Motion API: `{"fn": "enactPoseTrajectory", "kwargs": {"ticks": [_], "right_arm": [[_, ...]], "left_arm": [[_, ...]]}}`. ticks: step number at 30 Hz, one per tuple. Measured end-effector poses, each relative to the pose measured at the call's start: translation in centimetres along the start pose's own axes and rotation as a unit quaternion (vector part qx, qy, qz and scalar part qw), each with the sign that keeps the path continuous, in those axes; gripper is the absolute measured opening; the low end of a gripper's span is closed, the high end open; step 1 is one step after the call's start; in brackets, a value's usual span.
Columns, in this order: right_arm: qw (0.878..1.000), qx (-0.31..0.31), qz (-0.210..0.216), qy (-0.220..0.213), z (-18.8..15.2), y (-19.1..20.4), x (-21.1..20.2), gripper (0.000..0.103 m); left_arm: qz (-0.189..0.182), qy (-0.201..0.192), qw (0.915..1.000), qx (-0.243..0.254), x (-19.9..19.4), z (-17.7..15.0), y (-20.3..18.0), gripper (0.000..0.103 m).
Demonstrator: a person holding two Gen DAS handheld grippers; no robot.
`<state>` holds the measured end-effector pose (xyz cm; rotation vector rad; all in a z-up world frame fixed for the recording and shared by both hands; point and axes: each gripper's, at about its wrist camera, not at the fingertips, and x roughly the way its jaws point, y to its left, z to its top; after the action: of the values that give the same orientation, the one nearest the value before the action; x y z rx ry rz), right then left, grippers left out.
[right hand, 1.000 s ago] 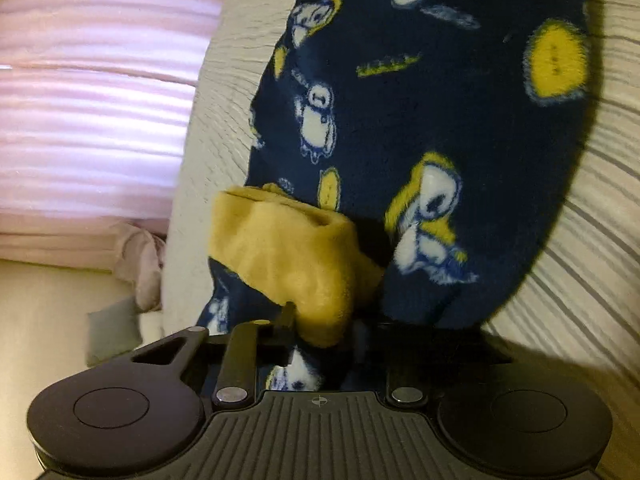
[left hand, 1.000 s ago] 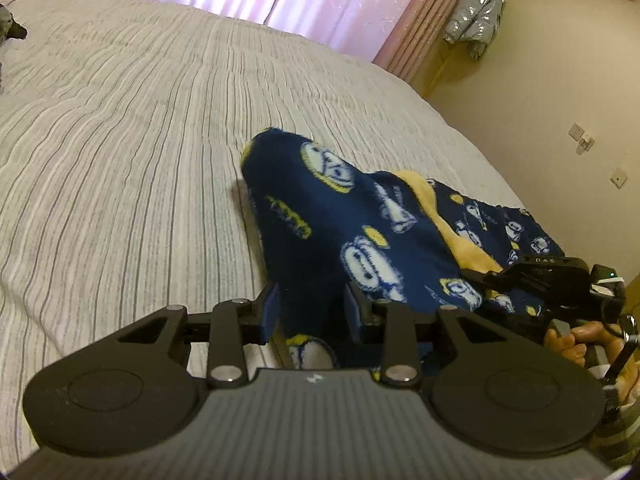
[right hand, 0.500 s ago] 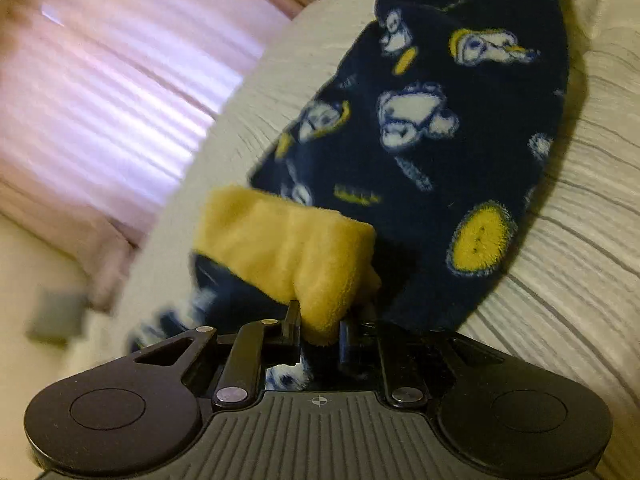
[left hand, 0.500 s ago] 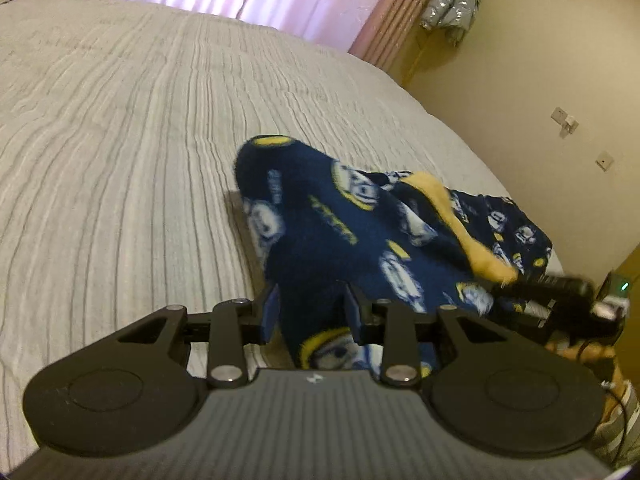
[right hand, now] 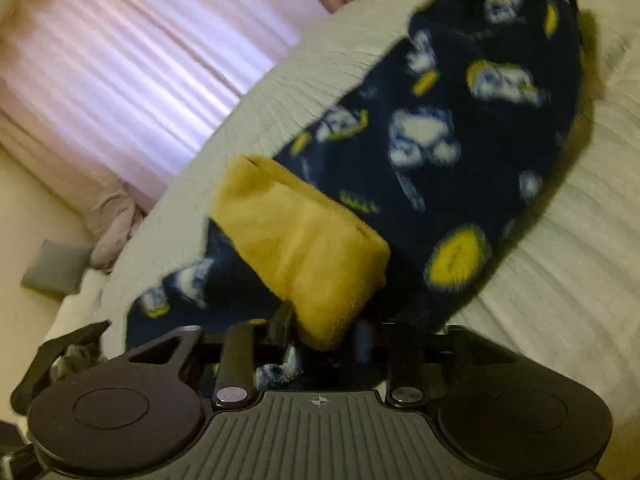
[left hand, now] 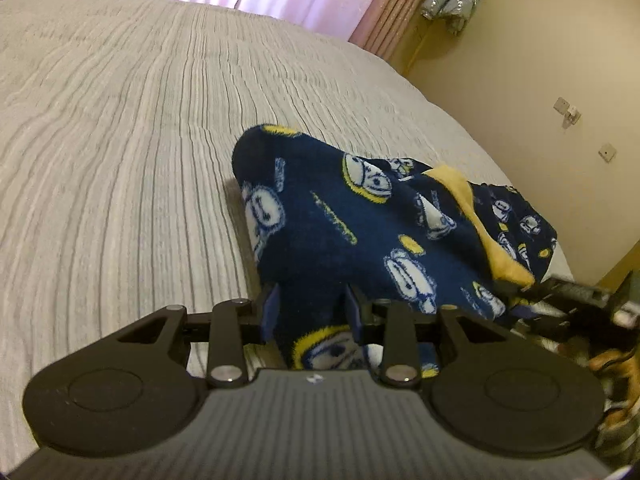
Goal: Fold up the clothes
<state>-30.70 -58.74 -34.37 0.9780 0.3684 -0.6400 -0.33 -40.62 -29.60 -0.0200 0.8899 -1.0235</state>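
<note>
A fold is being laid: the navy fleece garment [left hand: 360, 224] lies on the bed [left hand: 120, 140], the left gripper [left hand: 312, 312] pinching its hem, the right gripper [right hand: 324, 328] just opening off the yellow cuff [right hand: 304, 248]; next, release and smooth

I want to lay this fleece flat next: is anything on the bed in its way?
Nothing visible. The bed beyond the fleece shows only bare striped cover; the left claw is clamped on the fleece's near edge.
</note>
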Motion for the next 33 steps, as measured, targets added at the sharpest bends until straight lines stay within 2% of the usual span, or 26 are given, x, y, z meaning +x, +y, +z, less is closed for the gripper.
{"fn": "enactPoseTrajectory", "kwargs": {"ticks": [2, 4, 5, 7, 8, 9, 10, 14, 17, 20, 21, 22, 23, 24, 27, 29, 31, 33], "right_arm": [[0.999, -0.040, -0.018, -0.013, 1.5, 1.1, -1.0, 0.060], [0.996, -0.085, -0.030, -0.010, 3.0, 2.2, -1.9, 0.060], [0.995, -0.101, -0.022, -0.013, 4.4, 1.8, -2.4, 0.060], [0.992, -0.125, 0.013, 0.016, 6.7, 1.4, -2.6, 0.060], [0.989, -0.136, 0.029, 0.042, 8.4, 1.5, -1.1, 0.060], [0.987, -0.147, 0.031, 0.054, 8.0, 2.4, -1.6, 0.060], [0.983, -0.161, 0.038, 0.075, 8.8, 2.8, 0.1, 0.060], [0.973, -0.161, 0.078, 0.147, 10.6, 3.6, 6.4, 0.060], [0.970, -0.163, 0.078, 0.164, 10.5, 3.7, 7.9, 0.060], [0.966, -0.137, 0.109, 0.187, 10.7, 3.6, 9.8, 0.060], [0.964, -0.127, 0.122, 0.197, 10.7, 3.5, 10.3, 0.050], [0.963, -0.119, 0.126, 0.204, 10.5, 3.4, 10.8, 0.029], [0.964, -0.110, 0.130, 0.204, 10.7, 3.3, 10.9, 0.017], [0.965, -0.100, 0.134, 0.203, 10.9, 3.2, 11.1, 0.017], [0.977, -0.109, 0.126, 0.131, 11.5, 3.4, 8.7, 0.016], [0.986, -0.111, 0.089, 0.086, 11.3, 3.1, 7.9, 0.016], [0.987, -0.101, 0.056, 0.112, 10.6, 2.3, 9.1, 0.019], [0.986, -0.090, 0.053, 0.133, 10.3, 1.8, 9.4, 0.029]], "left_arm": [[0.012, -0.003, 0.9999, -0.001, -0.5, 0.3, 0.2, 0.029], [0.019, -0.005, 0.9998, -0.002, -0.9, 0.8, 0.2, 0.029], [0.019, -0.003, 0.9998, -0.004, -0.9, 1.1, 0.2, 0.029], [0.017, 0.001, 0.9999, -0.003, -0.8, 1.7, 0.0, 0.029], [0.016, 0.003, 0.9999, 0.001, -0.5, 2.2, -0.1, 0.029], [0.015, 0.006, 0.9999, 0.005, -0.2, 2.6, -0.2, 0.030], [0.016, 0.008, 0.9998, 0.009, 0.2, 3.2, -0.3, 0.030], [0.027, 0.002, 0.9993, 0.027, 2.1, 6.1, -0.2, 0.030], [0.021, 0.000, 0.9995, 0.026, 3.8, 7.5, 0.0, 0.031], [0.013, 0.005, 0.9998, 0.016, 5.5, 8.4, 0.3, 0.031], [0.012, 0.008, 0.9998, 0.015, 6.0, 8.5, 0.3, 0.031], [0.012, 0.008, 0.9998, 0.015, 6.4, 8.5, 0.4, 0.031], [0.010, 0.008, 0.9998, 0.015, 6.7, 8.5, 0.4, 0.031], [0.008, 0.009, 0.9998, 0.016, 6.9, 8.4, 0.4, 0.031], [0.005, 0.015, 0.9997, 0.016, 7.4, 8.0, 0.8, 0.029], [0.013, 0.023, 0.9995, 0.017, 7.9, 7.5, 1.1, 0.028], [0.023, 0.028, 0.9992, 0.020, 8.1, 7.2, 1.2, 0.028], [0.032, 0.024, 0.9989, 0.026, 7.7, 7.1, 1.2, 0.028]]}}
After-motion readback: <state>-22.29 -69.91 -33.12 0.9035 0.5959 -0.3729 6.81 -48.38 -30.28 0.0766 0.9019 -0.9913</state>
